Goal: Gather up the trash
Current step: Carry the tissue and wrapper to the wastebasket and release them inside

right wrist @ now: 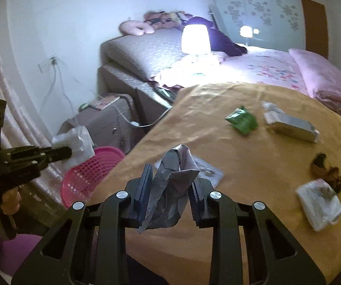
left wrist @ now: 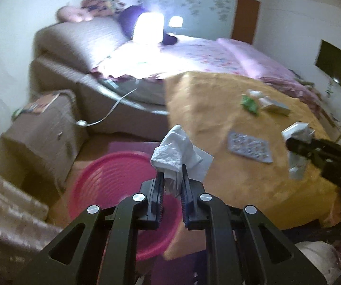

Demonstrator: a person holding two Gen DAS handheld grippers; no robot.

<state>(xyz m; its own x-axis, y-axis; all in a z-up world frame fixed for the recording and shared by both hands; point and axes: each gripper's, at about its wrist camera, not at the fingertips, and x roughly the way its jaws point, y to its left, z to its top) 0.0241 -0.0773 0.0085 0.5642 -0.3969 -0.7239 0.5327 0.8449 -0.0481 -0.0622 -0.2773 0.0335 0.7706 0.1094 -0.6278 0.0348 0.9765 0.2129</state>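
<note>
Orange bedspread [left wrist: 229, 99] behind; my left gripper [left wrist: 172, 178] clamps a tissue [left wrist: 180, 154], so I'd release squarely over the pink basket [left wrist: 113, 178], lower left.

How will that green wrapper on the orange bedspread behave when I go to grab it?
The green wrapper looks crumpled and thin, so it is probably floppy and very light. It will likely collapse between the pads rather than resist. Its surface seems glossy, so it may slide on the orange bedspread if nudged.

Left gripper [left wrist: 172, 178] and right gripper [right wrist: 171, 182], fingers [right wrist: 144, 185] clamped, angled downward
</note>
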